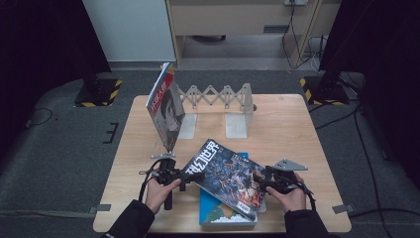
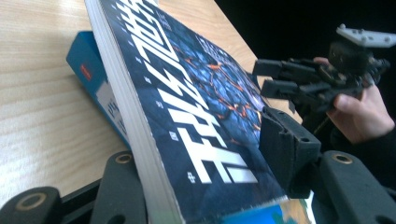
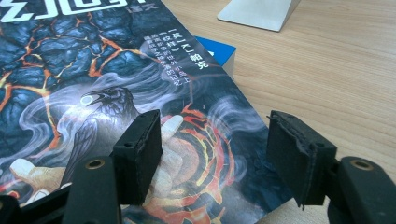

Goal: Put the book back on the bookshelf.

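Note:
A dark blue book (image 1: 225, 176) with white lettering and a lava-patterned cover lies slanted on top of a light blue book (image 1: 218, 215) near the table's front. My left gripper (image 1: 192, 177) is at its left edge. In the left gripper view the white page edge of the dark book (image 2: 201, 107) runs between the jaws of my left gripper (image 2: 205, 168). One pad rests just over the cover and the other jaw sits below, partly hidden. My right gripper (image 1: 260, 181) is at the book's right corner, open, its pads (image 3: 140, 149) spread above the cover (image 3: 116, 70).
A magazine (image 1: 166, 106) stands leaning against the left end of a pale accordion rack (image 1: 218, 96) at the back of the wooden table (image 1: 297, 129). The rack's flat foot (image 3: 257, 11) lies beyond the books. The person's right hand and my right gripper (image 2: 264, 79) face the left gripper.

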The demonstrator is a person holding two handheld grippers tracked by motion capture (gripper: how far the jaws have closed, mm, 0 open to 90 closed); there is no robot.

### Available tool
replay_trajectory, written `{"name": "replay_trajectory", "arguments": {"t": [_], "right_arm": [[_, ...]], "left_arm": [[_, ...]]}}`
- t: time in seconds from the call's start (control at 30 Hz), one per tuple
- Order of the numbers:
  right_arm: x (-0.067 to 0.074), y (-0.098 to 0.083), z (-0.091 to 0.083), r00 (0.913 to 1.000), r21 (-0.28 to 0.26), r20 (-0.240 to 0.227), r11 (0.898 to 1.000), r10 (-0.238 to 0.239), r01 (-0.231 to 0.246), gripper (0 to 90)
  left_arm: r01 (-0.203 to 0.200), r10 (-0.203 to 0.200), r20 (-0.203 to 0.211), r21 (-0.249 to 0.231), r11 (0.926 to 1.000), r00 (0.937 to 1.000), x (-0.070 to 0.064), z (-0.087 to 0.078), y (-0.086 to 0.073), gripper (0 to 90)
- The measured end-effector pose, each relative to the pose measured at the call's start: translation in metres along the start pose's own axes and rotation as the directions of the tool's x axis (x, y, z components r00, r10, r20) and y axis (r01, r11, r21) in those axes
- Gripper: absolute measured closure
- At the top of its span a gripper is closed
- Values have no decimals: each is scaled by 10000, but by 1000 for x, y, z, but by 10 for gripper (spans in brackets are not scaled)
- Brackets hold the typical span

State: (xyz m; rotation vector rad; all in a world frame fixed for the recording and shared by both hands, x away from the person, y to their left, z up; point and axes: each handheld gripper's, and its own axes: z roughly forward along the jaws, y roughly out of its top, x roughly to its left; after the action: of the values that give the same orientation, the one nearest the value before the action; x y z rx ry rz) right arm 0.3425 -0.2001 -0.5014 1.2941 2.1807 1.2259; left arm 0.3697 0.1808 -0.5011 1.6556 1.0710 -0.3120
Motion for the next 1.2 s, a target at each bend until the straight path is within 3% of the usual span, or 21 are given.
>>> {"name": "replay_trajectory", "arguments": {"t": [0.23, 0.57, 0.83, 1.0, 1.1, 1.2], "right_arm": [[0, 0, 0, 10000, 7, 25, 10000, 5, -5, 357], [-5, 1, -1, 9999, 21, 117, 10000, -71, 71, 353], [-25, 0, -14, 9967, -242, 730, 9991, 370, -353, 333], [-38, -2, -19, 9922, -208, 1181, 9991, 400, -378, 323], [-45, -4, -20, 9901, -33, 1343, 9992, 402, -401, 319], [-51, -6, -20, 9888, 75, 1440, 9991, 403, -418, 319]], "left_arm": [[475, -475, -54, 110, 9988, 9989, 4, 1, 4, 598], [517, -519, -84, -240, 9984, 9986, -21, -5, 17, 694], [727, -735, -204, -382, 9966, 9971, -36, -11, 30, 734], [860, -874, -136, -795, 9931, 9961, -43, -21, 43, 773], [964, -950, 168, -1200, 9881, 9953, -51, -29, 54, 805], [652, -640, 128, -1399, 9880, 9979, -61, -36, 65, 817]]}}
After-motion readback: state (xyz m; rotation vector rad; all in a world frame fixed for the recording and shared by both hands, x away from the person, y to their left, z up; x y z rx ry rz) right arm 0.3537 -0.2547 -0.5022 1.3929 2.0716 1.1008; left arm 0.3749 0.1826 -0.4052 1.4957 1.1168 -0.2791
